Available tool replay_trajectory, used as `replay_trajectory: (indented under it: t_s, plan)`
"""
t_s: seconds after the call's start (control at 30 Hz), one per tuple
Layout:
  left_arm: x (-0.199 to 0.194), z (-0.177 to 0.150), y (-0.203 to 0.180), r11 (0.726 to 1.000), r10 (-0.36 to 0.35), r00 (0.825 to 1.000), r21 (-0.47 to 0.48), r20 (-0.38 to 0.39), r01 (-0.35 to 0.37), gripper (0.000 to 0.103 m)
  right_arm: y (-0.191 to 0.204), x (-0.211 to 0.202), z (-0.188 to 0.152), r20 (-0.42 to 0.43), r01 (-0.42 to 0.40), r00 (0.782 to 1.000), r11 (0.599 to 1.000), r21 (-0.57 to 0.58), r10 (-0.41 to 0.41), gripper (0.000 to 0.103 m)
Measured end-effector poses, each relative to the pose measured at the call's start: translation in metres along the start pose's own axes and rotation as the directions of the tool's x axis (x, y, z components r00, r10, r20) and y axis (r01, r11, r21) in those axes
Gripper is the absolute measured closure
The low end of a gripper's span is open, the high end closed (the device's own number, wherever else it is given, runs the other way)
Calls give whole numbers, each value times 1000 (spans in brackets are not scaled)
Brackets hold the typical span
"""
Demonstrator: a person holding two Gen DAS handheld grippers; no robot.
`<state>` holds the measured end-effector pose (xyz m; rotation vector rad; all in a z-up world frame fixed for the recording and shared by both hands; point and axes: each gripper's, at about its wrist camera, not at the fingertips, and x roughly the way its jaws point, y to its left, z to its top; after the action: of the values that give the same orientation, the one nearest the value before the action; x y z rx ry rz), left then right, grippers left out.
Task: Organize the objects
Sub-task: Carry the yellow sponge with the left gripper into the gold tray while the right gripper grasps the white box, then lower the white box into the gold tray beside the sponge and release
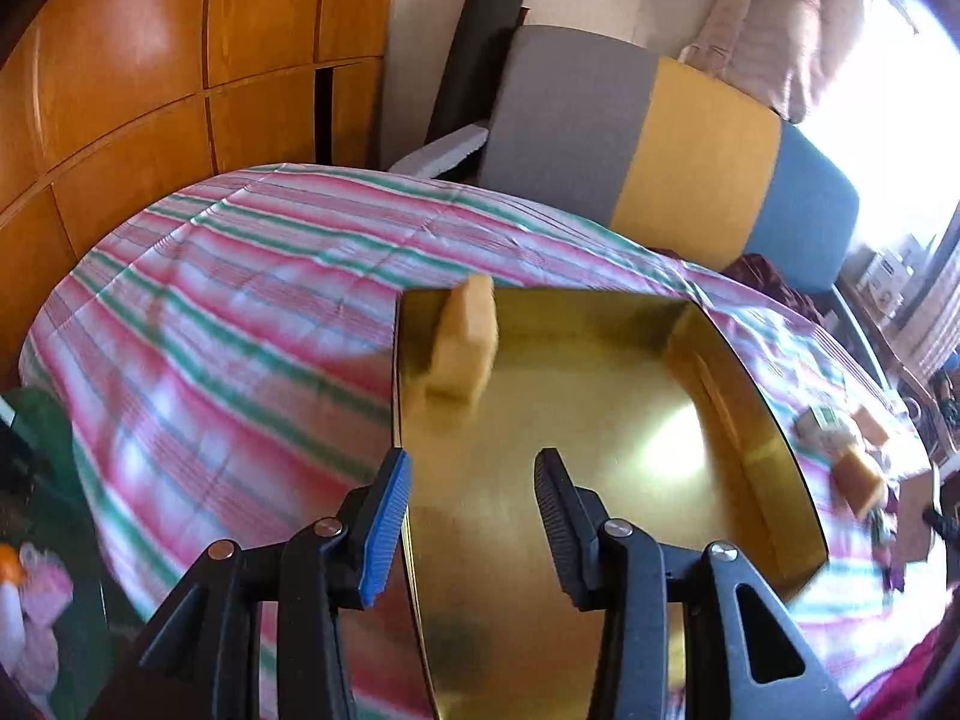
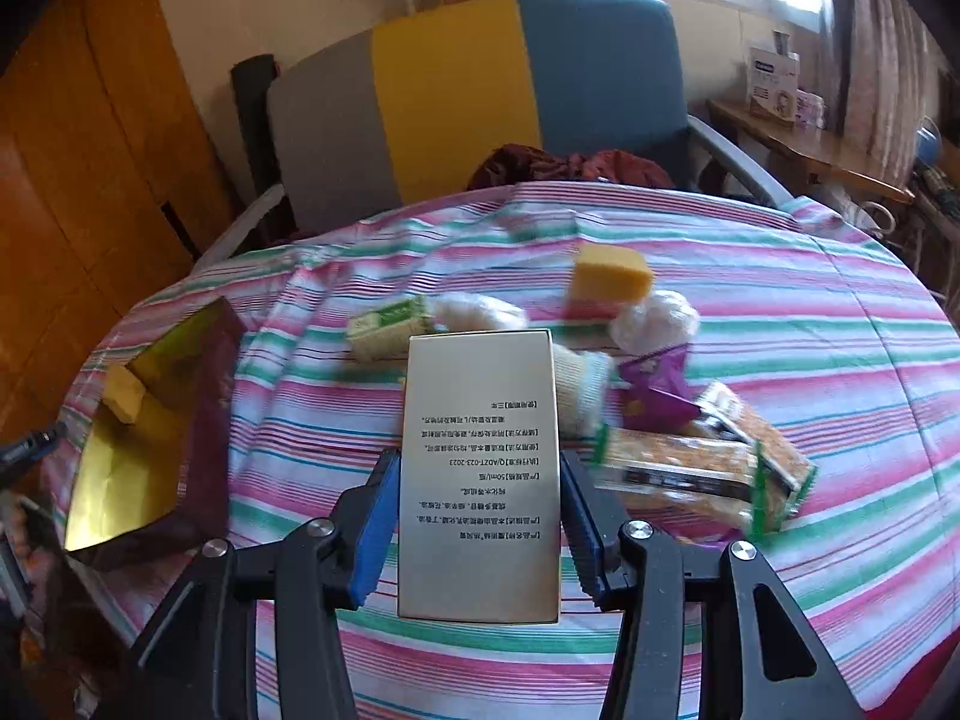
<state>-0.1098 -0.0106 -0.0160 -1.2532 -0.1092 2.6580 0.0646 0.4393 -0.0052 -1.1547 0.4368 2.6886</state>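
My right gripper [image 2: 480,510] is clamped on a pale rectangular carton [image 2: 480,468]. Its two pads press the carton's long sides, and the printed face, with lines of small dark text, looks up at the camera. The carton reaches forward past the fingertips and back toward the wrist.

My left gripper [image 1: 474,516] has its jaws apart with nothing between them. It hovers over the near edge of a gold-lined box [image 1: 600,420], the blue left pad just outside the box's left wall and the black right pad above the shiny floor. A yellow sponge block [image 1: 465,342] is inside the box, against the left wall near the far corner, well ahead of the fingertips.

Beyond the carton, on the pink, green and white striped cloth [image 2: 780,312], lies a loose cluster: a small green and white packet [image 2: 390,324], two white fluffy bundles [image 2: 654,318], a second yellow sponge [image 2: 609,279], a purple wrapper [image 2: 651,387] and two snack packs with green edges [image 2: 702,468] just right of the right jaw. A chair [image 2: 456,96] with grey, yellow and blue panels stands behind the table.
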Motion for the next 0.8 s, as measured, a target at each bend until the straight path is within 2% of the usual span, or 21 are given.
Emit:
replay_trajectory:
  t_s: [0.2, 0.4, 0.6, 0.8]
  plan:
    - [-21, -27, 5, 999, -36, 999, -34, -5, 36, 60, 89, 9, 14, -24, -161, 987, 982, -98, 159, 52]
    - [-32, -42, 20, 998, -29, 1000, -60, -3, 29, 60, 175, 33, 16, -98, -326, 944, 933, -154, 314, 52]
    - [-36, -50, 40, 995, 0, 1000, -101, -15, -2, 60, 244, 71, 11, -218, -415, 901, 892, -180, 375, 52]
    - [-34, -52, 61, 987, 16, 1000, -157, -13, -18, 60, 317, 122, 3, -347, -443, 865, 876, -189, 363, 52]
